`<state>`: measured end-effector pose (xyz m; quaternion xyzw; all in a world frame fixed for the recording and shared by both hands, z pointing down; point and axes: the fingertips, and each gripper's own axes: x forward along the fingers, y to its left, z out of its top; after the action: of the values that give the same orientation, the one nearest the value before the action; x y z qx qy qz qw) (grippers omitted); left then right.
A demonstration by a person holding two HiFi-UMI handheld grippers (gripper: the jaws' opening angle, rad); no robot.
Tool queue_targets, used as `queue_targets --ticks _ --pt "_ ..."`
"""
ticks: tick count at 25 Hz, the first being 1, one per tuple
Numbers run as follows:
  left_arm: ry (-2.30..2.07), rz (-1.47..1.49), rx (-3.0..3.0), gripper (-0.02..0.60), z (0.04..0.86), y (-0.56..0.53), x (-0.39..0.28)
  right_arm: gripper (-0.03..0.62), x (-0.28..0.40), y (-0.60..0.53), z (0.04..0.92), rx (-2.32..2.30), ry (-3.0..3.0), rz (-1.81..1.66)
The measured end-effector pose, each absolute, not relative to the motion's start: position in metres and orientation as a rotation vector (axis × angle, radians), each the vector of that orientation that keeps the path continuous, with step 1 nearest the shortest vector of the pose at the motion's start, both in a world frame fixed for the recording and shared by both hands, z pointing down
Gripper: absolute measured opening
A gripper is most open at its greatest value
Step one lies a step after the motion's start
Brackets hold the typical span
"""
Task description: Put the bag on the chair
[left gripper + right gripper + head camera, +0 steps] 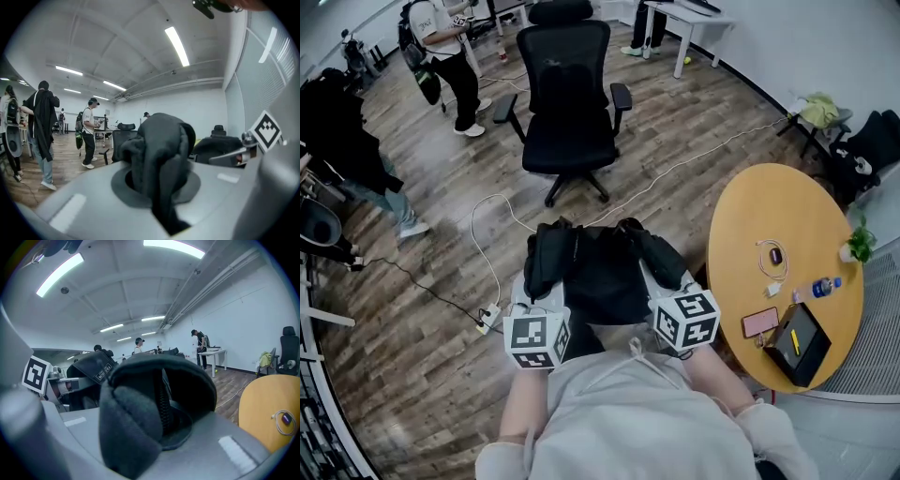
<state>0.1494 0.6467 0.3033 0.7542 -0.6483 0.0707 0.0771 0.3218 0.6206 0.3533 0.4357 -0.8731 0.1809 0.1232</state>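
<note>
With the left gripper [161, 190] and right gripper [157, 427] each clamped on a fold of the black backpack [600, 267], held mid-frame, the carry likely needs a forward reach to the office chair [569, 103] at upper centre.

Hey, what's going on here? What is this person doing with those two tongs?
A person is holding a black bag up in front of them with hand-held tongs. The left tongs and the right tongs are each shut on a fold of the bag's fabric, one at each side. The black office chair stands a little way ahead with nothing on its seat, so the bag is not on it yet. A round yellow table is to the person's right.
</note>
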Motion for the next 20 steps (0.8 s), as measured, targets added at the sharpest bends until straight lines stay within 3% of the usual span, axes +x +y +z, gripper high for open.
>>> queue_targets --ticks 20 --pt "-1.752 0.173 2.330 0.029 0.295 0.377 -0.042 0.029 0.137 0.376 0.338 1.431 -2.446 0.603"
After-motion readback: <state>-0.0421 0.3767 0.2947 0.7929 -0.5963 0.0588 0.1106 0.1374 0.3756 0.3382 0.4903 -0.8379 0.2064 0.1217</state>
